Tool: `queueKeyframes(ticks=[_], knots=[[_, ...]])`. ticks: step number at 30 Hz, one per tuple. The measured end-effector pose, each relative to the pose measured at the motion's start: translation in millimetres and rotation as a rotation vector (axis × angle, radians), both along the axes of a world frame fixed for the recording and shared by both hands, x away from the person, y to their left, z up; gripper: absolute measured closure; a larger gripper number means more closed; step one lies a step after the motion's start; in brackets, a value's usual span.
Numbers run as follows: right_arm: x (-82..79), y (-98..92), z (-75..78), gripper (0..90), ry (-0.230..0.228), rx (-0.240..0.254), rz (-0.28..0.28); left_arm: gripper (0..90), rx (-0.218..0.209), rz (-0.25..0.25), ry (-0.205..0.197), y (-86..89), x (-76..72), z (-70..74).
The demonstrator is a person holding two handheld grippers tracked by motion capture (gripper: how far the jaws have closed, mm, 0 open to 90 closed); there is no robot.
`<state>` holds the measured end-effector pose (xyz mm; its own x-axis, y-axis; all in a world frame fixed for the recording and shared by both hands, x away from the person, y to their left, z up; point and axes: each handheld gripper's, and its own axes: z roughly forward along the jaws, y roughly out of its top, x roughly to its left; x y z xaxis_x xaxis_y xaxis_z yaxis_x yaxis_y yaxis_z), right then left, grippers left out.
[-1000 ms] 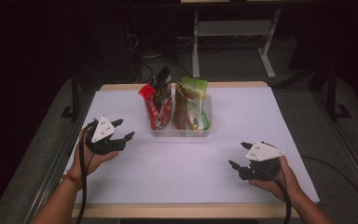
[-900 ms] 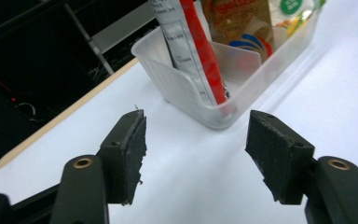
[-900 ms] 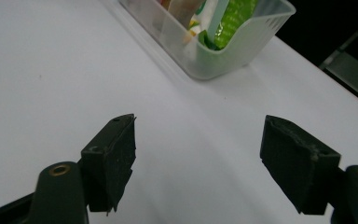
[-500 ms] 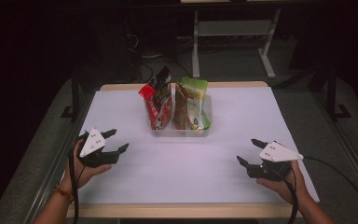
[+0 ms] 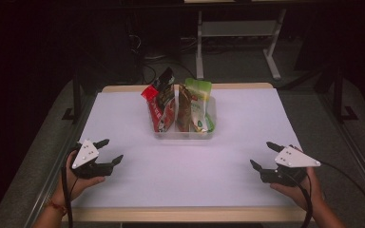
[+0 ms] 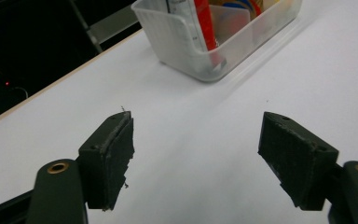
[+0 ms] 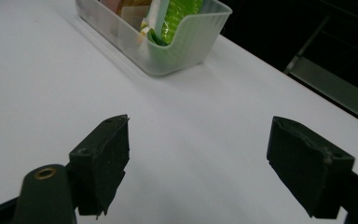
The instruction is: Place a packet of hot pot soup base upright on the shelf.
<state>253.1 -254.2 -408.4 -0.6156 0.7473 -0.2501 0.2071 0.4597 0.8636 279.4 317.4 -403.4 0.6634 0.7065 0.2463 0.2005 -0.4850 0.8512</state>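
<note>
- The left gripper (image 5: 105, 154) sits low over the near left corner of the table (image 5: 247, 118), in the person's left hand (image 5: 73, 183). Its fingers (image 6: 109, 156) are released, with nothing but bare tabletop between them, and they have just been spreading wider.
- The tub (image 5: 184, 134) of snack packets stands at the middle of the table toward the far edge, well apart from both grippers; the left gripper view shows its clear ribbed wall (image 6: 186, 44) up ahead.
- In the tub, from the left: a red packet (image 5: 159, 107), a brown packet (image 5: 184, 108), and a green packet (image 5: 199, 102), all standing upright and pressed close together.
- The right gripper (image 5: 265, 159) rests near the front right corner in the right hand (image 5: 304, 190). Its fingers (image 7: 100, 161) also stand apart and empty, and have just been widening.
- The step in hand looks like a pull-back to rest, or a set-up for a reach: to do it well, keep both grippers low, wide and clear of the tub, then approach one packet from above by its top edge so its neighbours stay standing.
- Count: two grippers, one tub, three packets that I can tell apart; a fourth may hide among them.
</note>
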Motion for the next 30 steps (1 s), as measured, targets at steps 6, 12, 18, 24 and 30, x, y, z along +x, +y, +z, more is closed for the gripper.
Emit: queueKeyframes(ticks=[6, 12, 18, 24, 30], knots=[[-4.7, -10.3, -3.5, 20.6, 0.0, 0.006, -0.023, 20.2, -0.004, 0.018, 0.014, 8.1, -4.9, -8.5], [-11.6, -23.5, -6.5, 20.3, -0.012, 0.03, -0.04, 19.0, -0.024, 0.025, 0.025, 14.0, -10.3, -14.4], [-17.3, -36.5, -11.7, 19.8, -0.012, 0.07, -0.068, 18.0, -0.05, 0.035, 0.036, 20.3, -14.3, -19.8], [-21.9, -48.0, -17.1, 19.5, -0.009, 0.093, -0.091, 17.6, -0.093, 0.051, 0.04, 28.0, -18.8, -26.0], [-27.8, -56.8, -22.4, 19.2, -0.006, 0.121, -0.117, 17.6, -0.13, 0.072, 0.045, 36.0, -26.3, -31.1]])
